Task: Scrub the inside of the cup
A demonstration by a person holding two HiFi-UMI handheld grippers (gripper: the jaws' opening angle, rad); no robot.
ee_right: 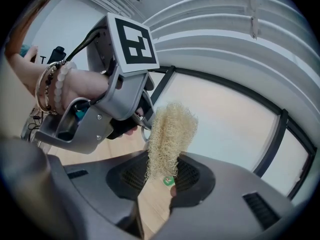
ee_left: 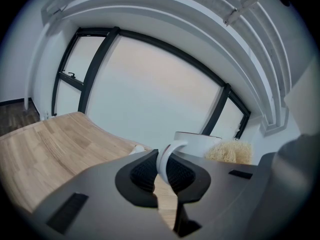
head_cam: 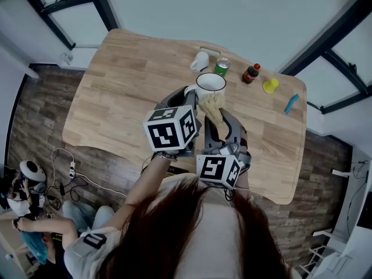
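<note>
A: The white cup with a dark rim (head_cam: pixel 210 85) is held over the light wooden counter (head_cam: pixel 116 97), and the left claw (ee_left: pixel 161 173) is closed tight on its handle.

B: And the right claw (ee_right: pixel 160 176)?

A: It's clamped on a pale, fibrous scrubbing sponge (ee_right: pixel 170 134), just beside the rim and seemingly not yet inside.

B: So scrubbing hasn't started. Next the sponge must dip into the mouth, with the cup steadied.

A: Both arms are tucked near the body, with the claws pointing forward.
</note>
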